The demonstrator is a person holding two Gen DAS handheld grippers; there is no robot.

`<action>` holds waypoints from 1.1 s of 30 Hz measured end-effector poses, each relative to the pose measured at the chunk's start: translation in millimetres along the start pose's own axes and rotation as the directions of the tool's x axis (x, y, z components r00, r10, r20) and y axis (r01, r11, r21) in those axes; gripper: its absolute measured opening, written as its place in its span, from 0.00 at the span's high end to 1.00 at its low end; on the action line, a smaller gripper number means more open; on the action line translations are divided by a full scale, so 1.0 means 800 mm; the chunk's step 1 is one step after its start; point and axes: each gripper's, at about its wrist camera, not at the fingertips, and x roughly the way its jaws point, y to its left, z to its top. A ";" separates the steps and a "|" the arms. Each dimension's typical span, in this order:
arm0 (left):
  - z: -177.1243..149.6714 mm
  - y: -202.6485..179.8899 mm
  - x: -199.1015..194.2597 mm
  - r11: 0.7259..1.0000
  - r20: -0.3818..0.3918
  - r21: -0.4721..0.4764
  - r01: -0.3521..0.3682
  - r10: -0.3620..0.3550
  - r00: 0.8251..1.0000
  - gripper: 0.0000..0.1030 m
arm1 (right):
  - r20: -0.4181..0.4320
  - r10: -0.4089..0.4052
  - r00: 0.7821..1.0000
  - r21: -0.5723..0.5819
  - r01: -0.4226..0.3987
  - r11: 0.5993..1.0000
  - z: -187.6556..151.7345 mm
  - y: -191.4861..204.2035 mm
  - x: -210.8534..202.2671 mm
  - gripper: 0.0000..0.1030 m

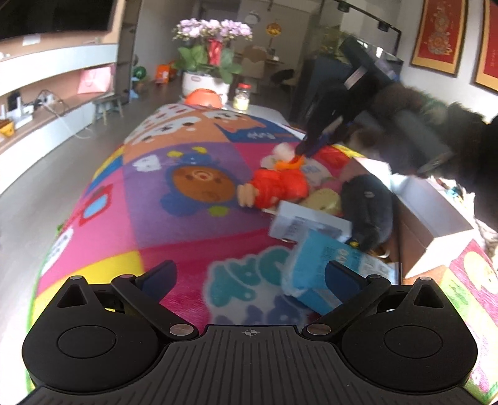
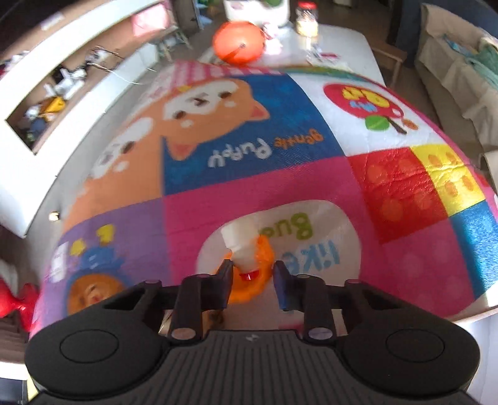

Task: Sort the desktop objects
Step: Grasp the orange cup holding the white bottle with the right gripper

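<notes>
A doll in a red coat (image 1: 277,187) with orange hair and a white hat lies on the colourful play mat (image 1: 186,236). My right gripper (image 1: 303,152) reaches down onto its head. In the right wrist view my right gripper (image 2: 252,274) is open, its jaws on either side of the orange hair (image 2: 264,264) and white hat (image 2: 239,240). My left gripper (image 1: 249,280) is wide open and empty above the mat. A blue packet (image 1: 323,264) lies by its right finger, with a grey-blue box (image 1: 308,224) and a dark plush toy (image 1: 367,205) behind it.
An open cardboard box (image 1: 435,218) stands at the mat's right edge. An orange ball (image 2: 238,42), a glass jar (image 2: 306,20) and a flower pot (image 1: 205,81) stand past the mat's far end. A red object (image 2: 15,299) lies off the left edge.
</notes>
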 end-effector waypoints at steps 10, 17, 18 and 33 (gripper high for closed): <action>-0.008 -0.057 0.007 0.991 -0.029 0.083 0.102 -0.100 0.995 0.00 | 0.108 0.131 0.985 -0.098 -0.121 0.988 -0.080 -0.013 -0.158 0.81; -0.002 -0.045 0.002 0.997 -0.009 0.066 0.034 -0.034 0.999 0.00 | 0.105 0.065 0.992 0.024 -0.068 0.997 -0.030 -0.015 -0.088 0.29; -0.001 -0.038 0.002 0.998 -0.006 0.057 0.027 -0.026 1.000 0.00 | 0.100 0.046 0.994 0.032 -0.049 0.998 -0.021 -0.010 -0.071 0.29; -0.015 -0.028 -0.005 0.991 -0.012 0.059 0.122 -0.122 0.992 0.00 | 0.056 0.061 0.997 -0.064 -0.057 0.996 -0.014 0.011 -0.033 0.43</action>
